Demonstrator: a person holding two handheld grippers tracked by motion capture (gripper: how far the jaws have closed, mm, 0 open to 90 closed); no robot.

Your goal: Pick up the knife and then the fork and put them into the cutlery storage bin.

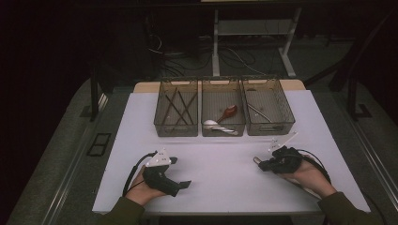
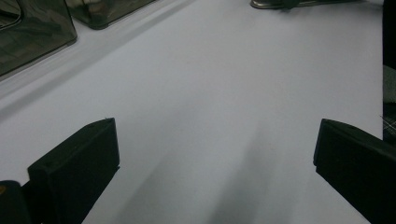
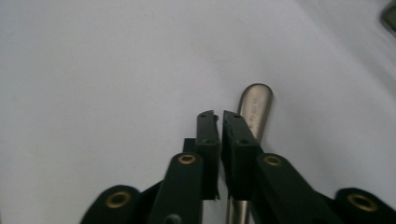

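The right gripper (image 3: 218,114), jaws pinching what is probably a metal spoon handle (image 3: 254,109), should be carrying it level toward the right bin (image 1: 270,107), while the left gripper (image 2: 212,140) is idling wide open.

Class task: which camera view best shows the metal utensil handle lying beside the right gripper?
The right gripper view: the metal handle lies large and sharp beside the closed right gripper. The high view shows a small tip; the left gripper view a distant sliver.

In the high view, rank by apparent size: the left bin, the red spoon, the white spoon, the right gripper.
1. Left bin, clearly largest.
2. Right gripper, though it lies nearer the camera, which flatters it.
3. Red spoon and white spoon in the middle bin: alike, partly overlapping, so unranked.
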